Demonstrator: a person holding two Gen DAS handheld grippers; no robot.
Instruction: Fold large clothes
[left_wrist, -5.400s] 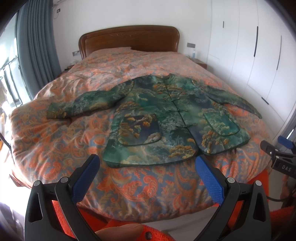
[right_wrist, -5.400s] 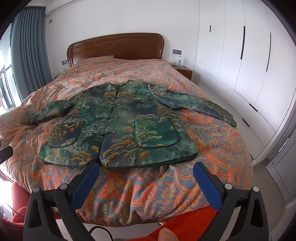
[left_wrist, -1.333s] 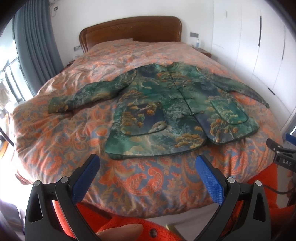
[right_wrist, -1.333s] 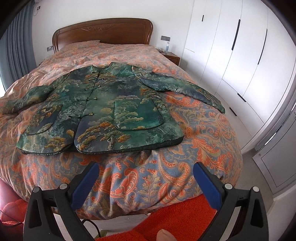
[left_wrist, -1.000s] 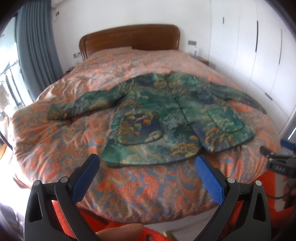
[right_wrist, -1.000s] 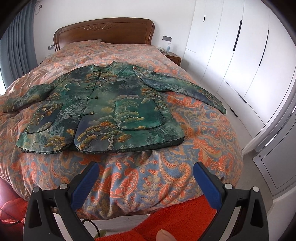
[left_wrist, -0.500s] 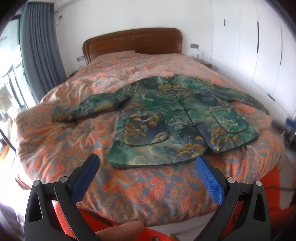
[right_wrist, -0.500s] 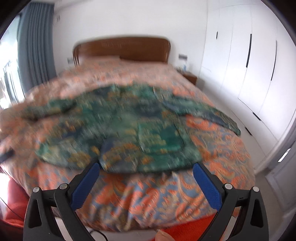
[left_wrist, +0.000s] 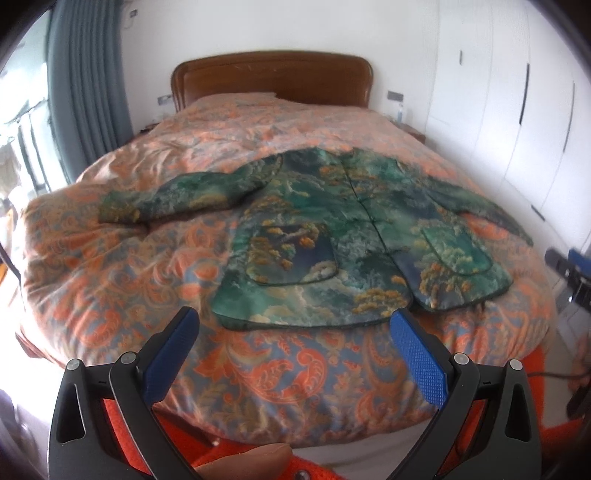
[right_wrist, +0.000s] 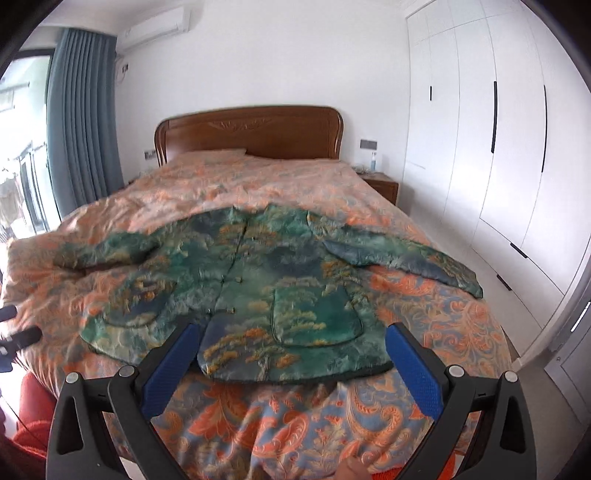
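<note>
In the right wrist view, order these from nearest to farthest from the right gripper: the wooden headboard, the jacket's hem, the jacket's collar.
From the right gripper:
1. Jacket's hem, just beyond the fingertips, at the foot of the bed.
2. Jacket's collar, mid-bed, centre.
3. Wooden headboard, against the far wall.

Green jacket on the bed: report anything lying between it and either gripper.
Nothing visible does. The green jacket lies spread flat on the quilt, and only bare quilt separates its hem from the open left gripper and the open right gripper.
</note>
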